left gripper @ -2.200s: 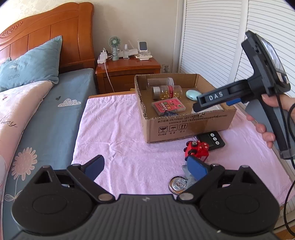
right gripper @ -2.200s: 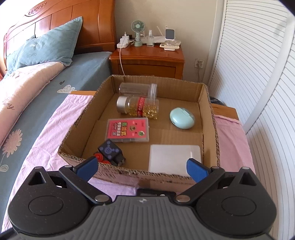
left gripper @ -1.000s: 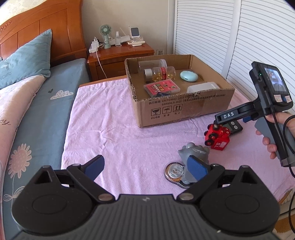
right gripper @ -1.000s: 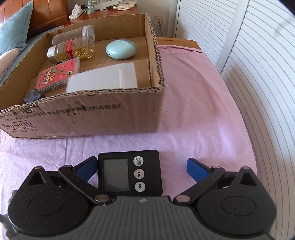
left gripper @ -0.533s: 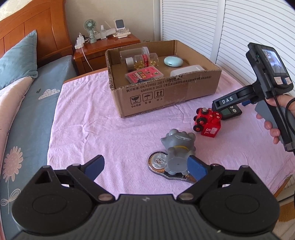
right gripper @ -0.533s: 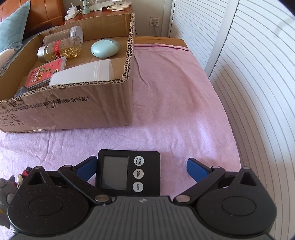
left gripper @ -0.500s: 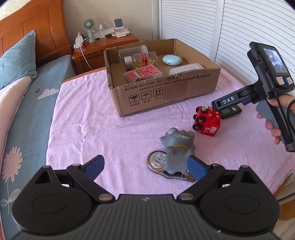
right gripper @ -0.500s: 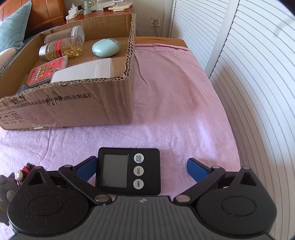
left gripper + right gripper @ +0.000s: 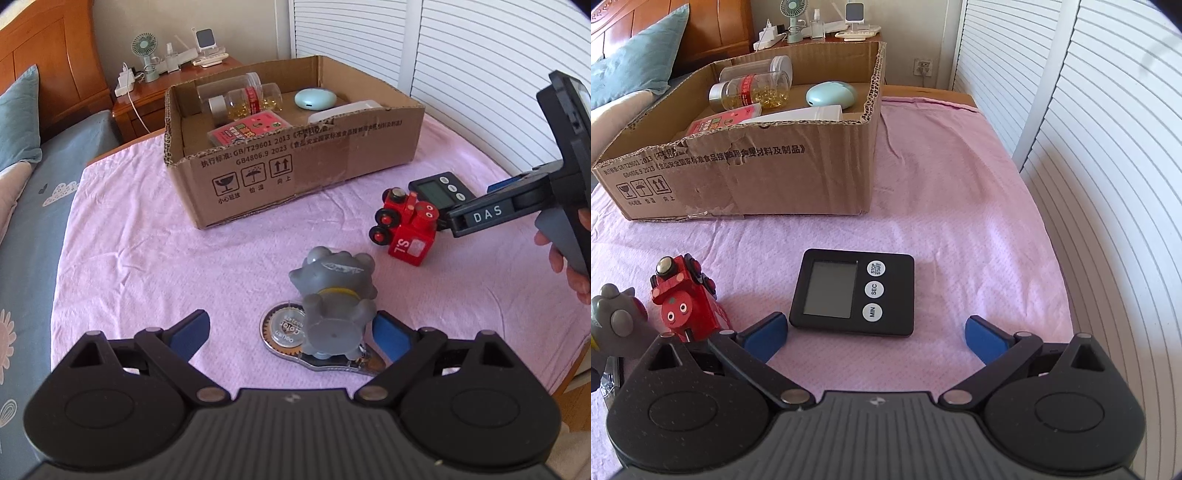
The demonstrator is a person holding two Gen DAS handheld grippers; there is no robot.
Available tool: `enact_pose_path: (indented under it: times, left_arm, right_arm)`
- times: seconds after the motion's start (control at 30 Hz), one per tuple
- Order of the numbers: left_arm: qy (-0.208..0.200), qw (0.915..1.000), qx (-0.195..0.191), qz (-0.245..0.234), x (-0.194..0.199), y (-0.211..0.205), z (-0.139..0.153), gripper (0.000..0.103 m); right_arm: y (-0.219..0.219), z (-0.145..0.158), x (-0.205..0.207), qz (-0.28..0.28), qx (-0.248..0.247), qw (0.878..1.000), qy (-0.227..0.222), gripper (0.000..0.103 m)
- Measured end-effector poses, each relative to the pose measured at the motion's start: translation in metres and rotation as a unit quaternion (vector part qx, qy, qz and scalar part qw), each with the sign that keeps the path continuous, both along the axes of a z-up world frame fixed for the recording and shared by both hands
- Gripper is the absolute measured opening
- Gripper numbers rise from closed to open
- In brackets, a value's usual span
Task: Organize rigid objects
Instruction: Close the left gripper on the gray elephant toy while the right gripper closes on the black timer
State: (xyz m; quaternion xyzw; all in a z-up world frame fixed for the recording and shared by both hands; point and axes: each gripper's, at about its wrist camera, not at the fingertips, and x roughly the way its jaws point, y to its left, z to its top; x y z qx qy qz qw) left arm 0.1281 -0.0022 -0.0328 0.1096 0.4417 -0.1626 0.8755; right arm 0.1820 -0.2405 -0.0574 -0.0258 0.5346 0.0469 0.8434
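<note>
**Both grippers wide over the loose items on the pink cloth**

The left gripper (image 9: 290, 332) points down at the near part of the pink cloth (image 9: 140, 258). Its blue pads stand wide apart and they press on nothing; the jaws have just been closing a little. Between them, close to the right pad, stands a grey cat figurine (image 9: 334, 295) with a yellow collar. The figurine rests on top of a round correction tape dispenser (image 9: 282, 328), which lies flat on the cloth.

To the right and farther away, a red toy train (image 9: 406, 225) stands on the cloth, and just behind it lies a black digital timer (image 9: 441, 192). The right gripper (image 9: 484, 214), held by a hand (image 9: 569, 254), reaches in from the right edge, with its tip close to the train.

In the right wrist view, the right gripper (image 9: 875, 334) is also wide open and holds nothing. The timer (image 9: 853, 291) lies face up just beyond the tips, nearer to the left pad. The train (image 9: 685, 295) and the figurine (image 9: 613, 317) are to the left of it.

The cardboard box (image 9: 317, 170) stands at the far side of the cloth. Inside it lie two clear bottles (image 9: 243, 99), a pink card case (image 9: 247, 129), a mint green oval case (image 9: 316, 99) and a flat white box (image 9: 347, 110).
</note>
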Motion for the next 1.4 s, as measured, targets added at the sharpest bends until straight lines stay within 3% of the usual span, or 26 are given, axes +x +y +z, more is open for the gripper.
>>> enact_pose_path:
  times: [0.23, 0.4, 0.67, 1.0, 1.4]
  left_arm:
    - [-0.003, 0.9992, 0.038, -0.008, 0.004, 0.003, -0.006, 0.094]
    - [-0.013, 0.9975, 0.067, 0.020, 0.010, 0.022, -0.006, 0.094]
    - [-0.016, 0.9943, 0.066, 0.082, 0.021, 0.035, -0.006, 0.094]
    - [-0.012, 0.9995, 0.026, 0.012, -0.004, 0.006, -0.001, 0.095]
    - [-0.041, 0.9967, 0.058, 0.038, 0.011, -0.024, -0.015, 0.093]
  right_arm:
    - [-0.001, 0.000, -0.005, 0.003, 0.002, 1.000, -0.010, 0.103]
    - [-0.002, -0.001, -0.006, 0.004, 0.002, 1.000, -0.012, 0.103]
    - [-0.002, 0.000, -0.006, 0.003, 0.002, 1.000, -0.012, 0.103]
    - [0.001, 0.000, -0.009, 0.001, 0.000, 1.000, -0.017, 0.103]
    - [0.002, 0.001, -0.018, 0.027, 0.007, 0.999, -0.030, 0.103]
